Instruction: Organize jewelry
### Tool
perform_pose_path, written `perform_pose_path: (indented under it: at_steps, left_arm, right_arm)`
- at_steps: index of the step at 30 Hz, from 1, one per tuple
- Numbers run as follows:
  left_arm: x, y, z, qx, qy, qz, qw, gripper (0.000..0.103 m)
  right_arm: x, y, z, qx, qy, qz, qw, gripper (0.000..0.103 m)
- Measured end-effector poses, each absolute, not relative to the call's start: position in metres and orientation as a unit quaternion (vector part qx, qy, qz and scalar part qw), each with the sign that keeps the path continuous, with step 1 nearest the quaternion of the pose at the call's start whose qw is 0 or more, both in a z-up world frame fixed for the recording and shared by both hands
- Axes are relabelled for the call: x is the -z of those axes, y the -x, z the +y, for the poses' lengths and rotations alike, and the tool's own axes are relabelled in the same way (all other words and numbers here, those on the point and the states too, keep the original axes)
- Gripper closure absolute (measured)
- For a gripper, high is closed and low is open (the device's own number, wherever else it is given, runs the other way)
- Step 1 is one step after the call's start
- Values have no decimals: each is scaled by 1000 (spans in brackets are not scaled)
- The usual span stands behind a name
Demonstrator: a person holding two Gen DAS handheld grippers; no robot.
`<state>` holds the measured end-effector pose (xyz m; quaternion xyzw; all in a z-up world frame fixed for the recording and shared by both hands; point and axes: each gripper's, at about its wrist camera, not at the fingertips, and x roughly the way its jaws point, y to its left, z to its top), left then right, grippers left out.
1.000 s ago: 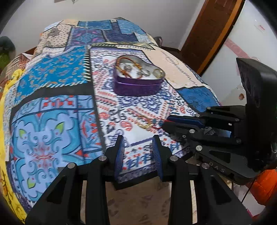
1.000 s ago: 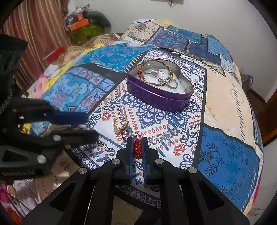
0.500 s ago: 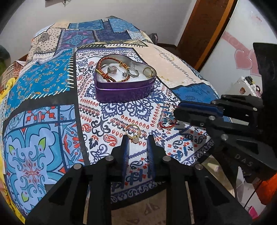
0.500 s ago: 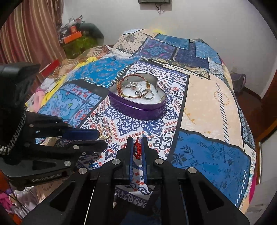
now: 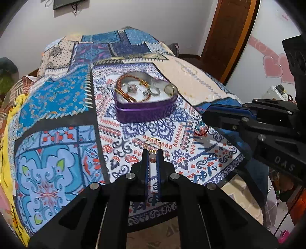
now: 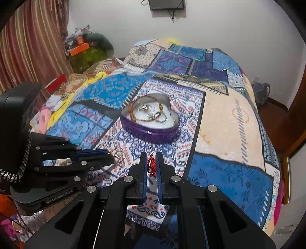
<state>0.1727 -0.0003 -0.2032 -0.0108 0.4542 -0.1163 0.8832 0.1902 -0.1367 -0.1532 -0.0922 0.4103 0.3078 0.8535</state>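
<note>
This is a bedroom in a home: a bed (image 6: 229,118) covered by a patchwork-printed blue, cream and white quilt fills the room, with a brown wooden door (image 5: 227,32) beside white walls, pink heart stickers (image 5: 273,67) on one wall, striped red-brown curtains (image 6: 32,44), a dark wall-mounted screen (image 6: 167,4) and a pile of clothes and boxes (image 6: 84,49) in the corner
</note>
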Motion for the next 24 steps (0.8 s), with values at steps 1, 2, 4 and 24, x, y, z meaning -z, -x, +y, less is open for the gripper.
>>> perform_pose_path:
  at_steps: [1, 2, 4, 24]
  left_arm:
    - [199, -172, 2, 115, 11, 449, 886, 98]
    - [195, -172, 4, 114, 12, 444, 889, 98]
    - [187, -173, 7, 113, 15, 435, 893, 98]
    - [143, -197, 21, 110, 18, 370, 922, 98]
  right_arm:
    - [151, -190, -137, -307, 91, 408, 855, 95]
    - [149, -191, -137, -307, 90, 405, 857, 95]
    - [142, -192, -137, -306, 87, 397, 861, 95]
    - [108, -215, -121, -316, 65, 348, 881, 95]
